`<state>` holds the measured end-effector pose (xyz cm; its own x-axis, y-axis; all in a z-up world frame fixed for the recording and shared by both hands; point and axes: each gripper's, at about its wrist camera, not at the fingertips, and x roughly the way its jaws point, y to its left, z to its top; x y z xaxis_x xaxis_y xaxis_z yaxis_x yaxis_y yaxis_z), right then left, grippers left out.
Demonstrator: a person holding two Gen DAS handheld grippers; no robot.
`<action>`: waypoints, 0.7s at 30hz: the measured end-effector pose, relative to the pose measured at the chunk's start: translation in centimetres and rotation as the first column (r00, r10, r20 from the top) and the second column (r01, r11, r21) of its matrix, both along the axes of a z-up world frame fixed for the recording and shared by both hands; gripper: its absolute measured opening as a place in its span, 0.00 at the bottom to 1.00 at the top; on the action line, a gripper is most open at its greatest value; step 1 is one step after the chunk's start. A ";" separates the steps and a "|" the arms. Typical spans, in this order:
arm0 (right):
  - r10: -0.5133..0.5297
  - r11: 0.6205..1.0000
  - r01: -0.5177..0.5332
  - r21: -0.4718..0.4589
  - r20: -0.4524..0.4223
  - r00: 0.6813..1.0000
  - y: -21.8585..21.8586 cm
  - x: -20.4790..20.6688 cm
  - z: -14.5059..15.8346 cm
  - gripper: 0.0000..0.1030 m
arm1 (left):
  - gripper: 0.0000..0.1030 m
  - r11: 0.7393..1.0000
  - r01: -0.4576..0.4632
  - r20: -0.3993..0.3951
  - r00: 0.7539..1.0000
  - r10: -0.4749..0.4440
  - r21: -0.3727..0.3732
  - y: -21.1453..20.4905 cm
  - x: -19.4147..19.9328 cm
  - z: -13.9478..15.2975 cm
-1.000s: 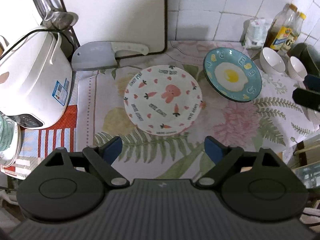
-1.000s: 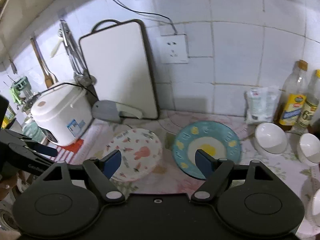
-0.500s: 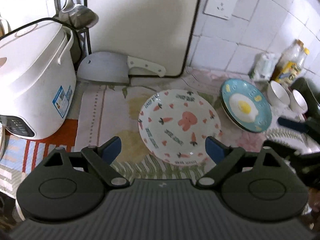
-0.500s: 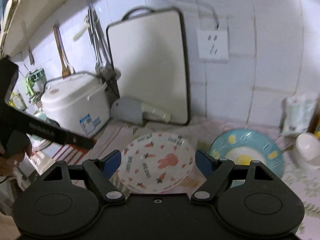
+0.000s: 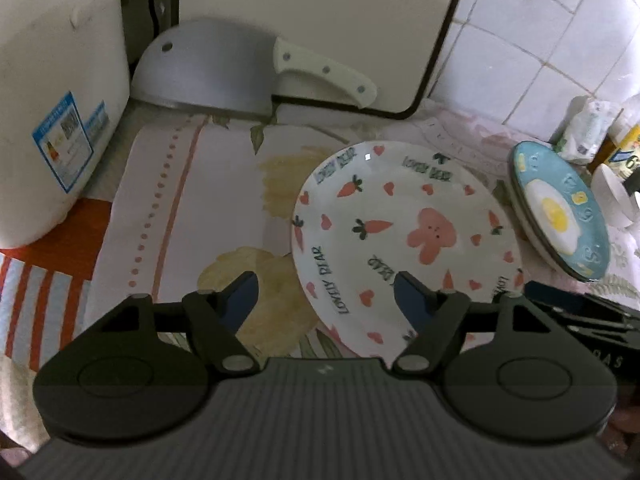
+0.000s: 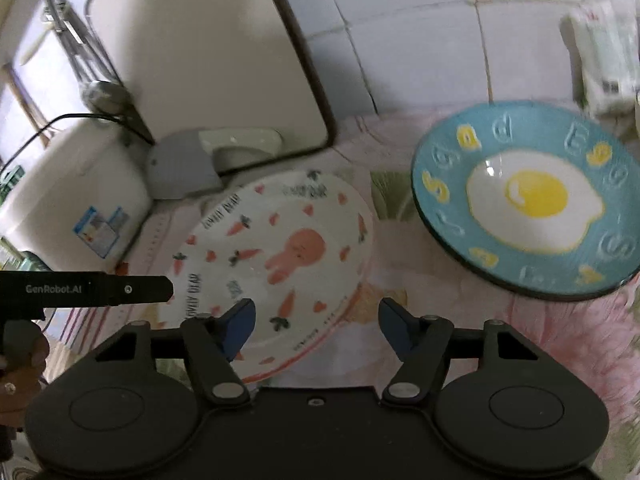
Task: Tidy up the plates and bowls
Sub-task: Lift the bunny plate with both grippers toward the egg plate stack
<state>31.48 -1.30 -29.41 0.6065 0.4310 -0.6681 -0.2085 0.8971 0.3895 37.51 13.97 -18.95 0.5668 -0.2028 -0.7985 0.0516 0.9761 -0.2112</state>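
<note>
Plates sit side by side on a floral cloth (image 5: 192,184) that covers the counter: a white rabbit-and-carrot plate (image 5: 404,236) nearer the rice cooker (image 5: 56,80), and a blue fried-egg plate (image 5: 560,216) just beside it toward the white bowls (image 5: 612,196). In the left wrist view the blue one looks like the top of a small stack. A cleaver (image 5: 224,72) leans against the white cutting board (image 5: 316,20) behind them.

The left gripper (image 5: 324,292) hovers low over the near left rim of the rabbit plate; its jaws are closing, with the rim between the fingers but no pad visibly pressing it. The right gripper (image 6: 314,320) hangs over the near right rim of the same plate, jaws also closing, the rim under its left finger (image 6: 238,322) and nothing clamped.
</note>
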 end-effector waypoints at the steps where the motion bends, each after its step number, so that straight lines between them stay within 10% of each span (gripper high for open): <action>1: -0.001 1.000 0.001 0.005 -0.004 1.000 0.1 0.2 -0.3 0.67 | 0.63 1.000 0.000 -0.007 1.000 0.000 0.005 0.0 0.3 -0.4; 8: -0.033 0.996 0.038 0.077 -0.055 0.998 -0.4 1.3 -1.4 0.41 | 0.22 0.999 0.018 -0.068 0.997 -0.021 -0.046 0.2 1.5 -2.0; 21: -0.063 0.990 0.076 0.118 -0.115 0.991 -0.9 2.5 -2.4 0.19 | 0.20 0.995 -0.039 -0.119 0.993 0.028 -0.096 -0.2 1.7 -2.9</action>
<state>33.94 -2.20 -31.83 0.5633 0.4728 -0.6776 -0.0967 0.8522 0.5142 39.26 13.77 -21.83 0.4784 -0.2659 -0.8369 -0.0115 0.9511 -0.3088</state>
